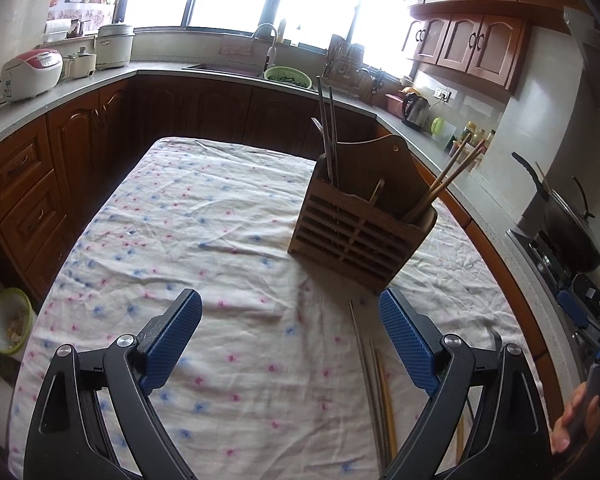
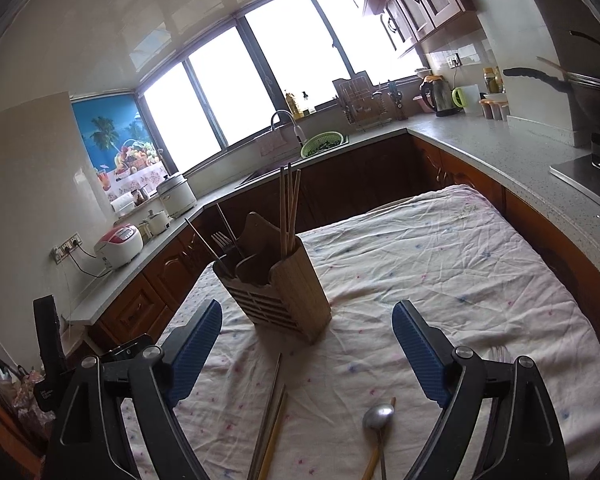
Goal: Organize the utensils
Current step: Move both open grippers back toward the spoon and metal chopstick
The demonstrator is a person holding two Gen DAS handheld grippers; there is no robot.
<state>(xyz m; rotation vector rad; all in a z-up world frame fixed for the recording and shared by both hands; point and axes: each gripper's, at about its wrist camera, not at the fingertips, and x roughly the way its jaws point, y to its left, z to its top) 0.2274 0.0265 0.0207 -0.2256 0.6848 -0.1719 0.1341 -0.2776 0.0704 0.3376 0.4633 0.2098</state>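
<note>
While both blue-ribbed claws [image 1: 290, 332] [image 2: 307, 342] gape empty, a slatted wooden caddy [image 1: 360, 228] holds slender chopsticks [image 1: 448, 178].

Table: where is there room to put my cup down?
Free: the tablecloth left of the wooden holder, and the far right side beyond it. Crowded: the near edge, where loose chopsticks and a spoon lie.

The left gripper [image 1: 290, 338] is hanging over the bench [image 1: 204, 216] with its jaws standing wide and nothing between them. A wooden holder [image 1: 360, 232] is sitting on the flowered cloth [image 1: 160, 240] ahead, chopsticks [image 1: 446, 184] leaning out of it. More chopsticks [image 1: 374, 376] are lying loose just beside the right jaw.
</note>
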